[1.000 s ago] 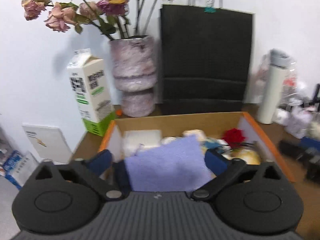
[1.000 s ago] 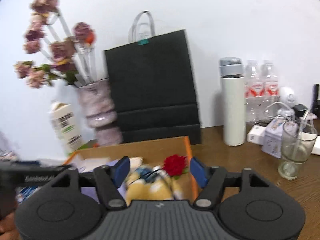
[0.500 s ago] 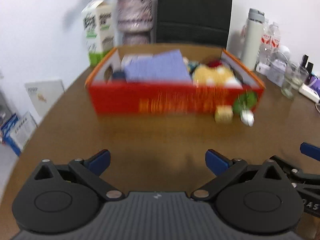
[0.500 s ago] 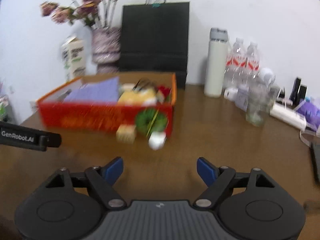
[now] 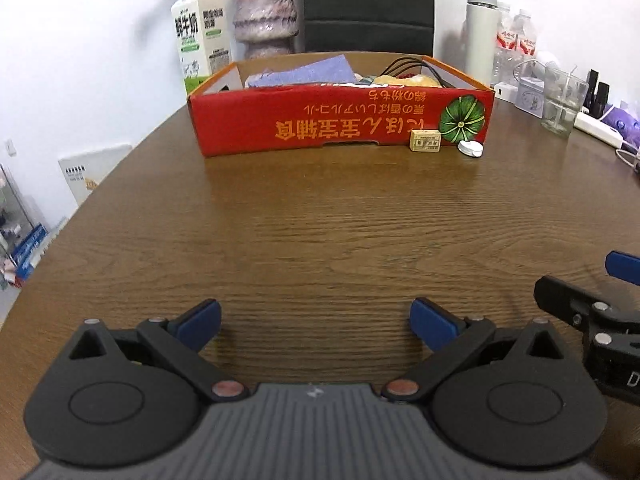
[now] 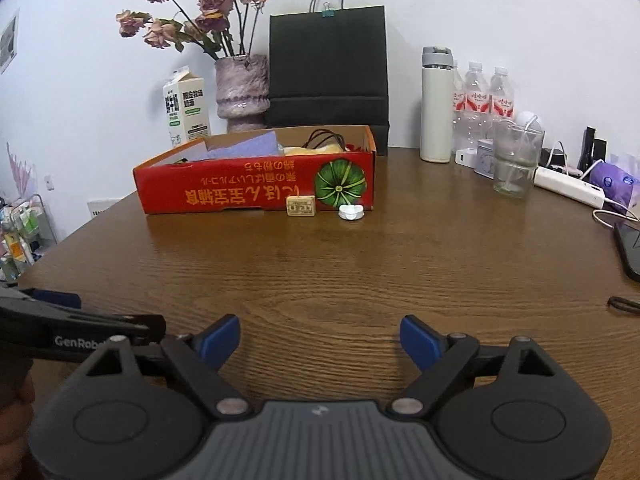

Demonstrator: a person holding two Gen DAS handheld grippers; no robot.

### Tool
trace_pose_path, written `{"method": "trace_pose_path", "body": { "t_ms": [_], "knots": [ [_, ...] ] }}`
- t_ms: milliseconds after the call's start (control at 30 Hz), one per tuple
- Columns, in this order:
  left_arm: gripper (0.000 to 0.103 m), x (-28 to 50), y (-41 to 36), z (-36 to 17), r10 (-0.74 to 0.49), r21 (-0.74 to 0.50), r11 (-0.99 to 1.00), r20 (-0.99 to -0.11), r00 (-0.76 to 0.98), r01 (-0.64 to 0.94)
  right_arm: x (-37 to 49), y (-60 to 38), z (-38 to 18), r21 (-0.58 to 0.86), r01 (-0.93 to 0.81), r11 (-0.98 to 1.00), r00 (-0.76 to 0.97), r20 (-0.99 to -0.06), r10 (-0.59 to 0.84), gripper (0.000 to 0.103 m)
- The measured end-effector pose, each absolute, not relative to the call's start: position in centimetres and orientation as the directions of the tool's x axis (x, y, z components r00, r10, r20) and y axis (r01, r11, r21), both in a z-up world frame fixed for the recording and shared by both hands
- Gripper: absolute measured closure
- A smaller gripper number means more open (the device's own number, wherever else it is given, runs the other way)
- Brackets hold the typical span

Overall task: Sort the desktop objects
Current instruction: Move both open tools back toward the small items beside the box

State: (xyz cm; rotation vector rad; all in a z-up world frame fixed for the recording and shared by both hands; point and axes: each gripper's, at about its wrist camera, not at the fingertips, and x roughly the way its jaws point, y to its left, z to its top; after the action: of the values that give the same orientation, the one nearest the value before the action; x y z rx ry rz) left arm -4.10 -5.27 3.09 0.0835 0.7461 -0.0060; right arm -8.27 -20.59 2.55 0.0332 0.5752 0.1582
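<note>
A red cardboard box stands at the far side of the wooden table. It holds a purple cloth, a yellow item and black cables. A small tan block and a white round case lie on the table against the box front. My left gripper is open and empty, low over the near table. My right gripper is open and empty beside it, to its right.
A milk carton, a vase of dried roses and a black paper bag stand behind the box. A white flask, water bottles, a glass, a power strip and a phone edge lie right.
Both grippers pulled back from above the box to the near side of the table. The left gripper let go of the purple cloth, which now lies in the box.
</note>
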Motion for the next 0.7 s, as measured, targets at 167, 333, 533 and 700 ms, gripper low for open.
{"method": "trace_pose_path", "body": {
  "t_ms": [167, 333, 533, 700],
  "knots": [
    [0.000, -3.8, -5.2, 3.0, 0.015, 0.061, 0.998, -0.673, 0.740, 0.035, -7.7, -21.2, 2.5, 0.116, -0.122, 0.986, 0.806, -0.568, 0.167, 0.016],
    [0.000, -3.4, -4.7, 3.1, -0.001, 0.031, 0.999, -0.698, 0.716, 0.032, -7.4, -21.4, 2.7, 0.120, -0.131, 0.984, 0.804, -0.568, 0.176, 0.017],
    [0.000, -1.3, -4.7, 4.2, -0.049, -0.010, 0.998, -0.731, 0.681, 0.060, -3.0, -22.4, 4.8, 0.002, -0.150, 0.989, 0.820, -0.558, 0.125, 0.022],
    [0.000, 2.3, -6.9, 6.2, -0.138, 0.025, 0.979, -0.661, 0.738, 0.205, 5.2, -22.9, 5.4, 0.117, -0.195, 0.974, 0.784, -0.578, 0.227, 0.035]
  ]
}}
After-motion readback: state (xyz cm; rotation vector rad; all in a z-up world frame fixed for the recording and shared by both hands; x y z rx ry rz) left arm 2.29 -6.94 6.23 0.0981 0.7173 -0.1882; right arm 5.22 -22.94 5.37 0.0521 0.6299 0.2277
